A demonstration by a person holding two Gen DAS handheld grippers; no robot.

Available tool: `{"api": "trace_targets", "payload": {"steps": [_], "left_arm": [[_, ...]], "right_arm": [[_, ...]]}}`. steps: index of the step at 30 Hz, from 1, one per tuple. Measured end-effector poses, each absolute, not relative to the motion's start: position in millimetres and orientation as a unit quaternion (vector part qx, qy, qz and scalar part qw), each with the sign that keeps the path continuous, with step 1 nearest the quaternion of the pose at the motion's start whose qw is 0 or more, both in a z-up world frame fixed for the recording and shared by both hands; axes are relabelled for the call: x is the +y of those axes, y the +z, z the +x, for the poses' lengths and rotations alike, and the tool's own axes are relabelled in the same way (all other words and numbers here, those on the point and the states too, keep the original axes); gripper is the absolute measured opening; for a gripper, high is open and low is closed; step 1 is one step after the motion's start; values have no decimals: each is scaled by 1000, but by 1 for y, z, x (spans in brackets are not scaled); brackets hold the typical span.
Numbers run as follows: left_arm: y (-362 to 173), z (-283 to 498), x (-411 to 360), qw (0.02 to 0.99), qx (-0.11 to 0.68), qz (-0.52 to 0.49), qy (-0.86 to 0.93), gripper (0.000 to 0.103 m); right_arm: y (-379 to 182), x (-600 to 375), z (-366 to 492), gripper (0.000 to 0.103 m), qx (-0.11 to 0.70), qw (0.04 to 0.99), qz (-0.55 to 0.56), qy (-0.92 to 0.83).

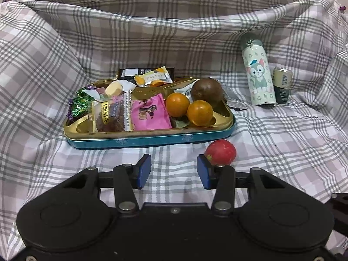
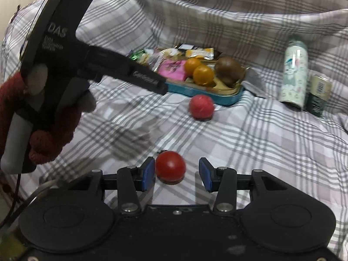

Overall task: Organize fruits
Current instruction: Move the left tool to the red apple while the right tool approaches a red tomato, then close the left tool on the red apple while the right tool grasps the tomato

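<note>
Checked bedding (image 1: 174, 32) covers the whole scene in the left wrist view, rumpled up at the back like a wall. On it sits a gold-lined tin tray (image 1: 152, 140) with wrapped snacks (image 1: 150, 113) filling its left and middle parts, while two oranges (image 1: 177, 104) and a brown fruit (image 1: 206, 90) sit gathered at its right end, apparently the spot chosen for fruit. A pink-red fruit (image 1: 220, 151) lies on the bedding just in front of the tray's right corner, not yet in it. A printed bottle (image 1: 258, 74) and a dark can (image 1: 282, 84) stand off to the right. The left tongs (image 1: 174, 171) gape wide with nothing between them; the pink-red fruit lies just beyond the right pad.

From the right wrist view, the same bedding (image 2: 261, 141) stretches out, with the tray (image 2: 228, 99) farther back and the left-hand tool (image 2: 71, 50) held in a red-gloved hand (image 2: 43, 134). The right tongs (image 2: 177, 171) are spread wide around a red tomato-like fruit (image 2: 170, 166), which rests on the bedding against the left pad (image 2: 149, 171), clear of the right; it is not gripped.
</note>
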State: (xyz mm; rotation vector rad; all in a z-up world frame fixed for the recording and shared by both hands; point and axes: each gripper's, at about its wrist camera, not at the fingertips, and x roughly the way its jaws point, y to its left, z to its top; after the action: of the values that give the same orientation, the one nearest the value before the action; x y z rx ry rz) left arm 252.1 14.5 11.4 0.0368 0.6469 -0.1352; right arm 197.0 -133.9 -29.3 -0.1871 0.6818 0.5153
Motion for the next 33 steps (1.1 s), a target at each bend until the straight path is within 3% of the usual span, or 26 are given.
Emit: {"api": "trace_targets", "payload": {"steps": [7,9,11,33], "left_arm": [[10,251,11,947,312,19,-77,53],[9,252,10,945,316,19,-79,53],[8,252,8,945,317,21,-81,53],[3,282,-37,931,338,53,-130,53]], "right_arm": [[-34,-126,198,46,326,905,-100,253],[-37,-125,199,44,326,906,-110,246],[-41,-123,200,34,330,904,-122,242],[-41,-178,236,34,359,928,-53,81]]}}
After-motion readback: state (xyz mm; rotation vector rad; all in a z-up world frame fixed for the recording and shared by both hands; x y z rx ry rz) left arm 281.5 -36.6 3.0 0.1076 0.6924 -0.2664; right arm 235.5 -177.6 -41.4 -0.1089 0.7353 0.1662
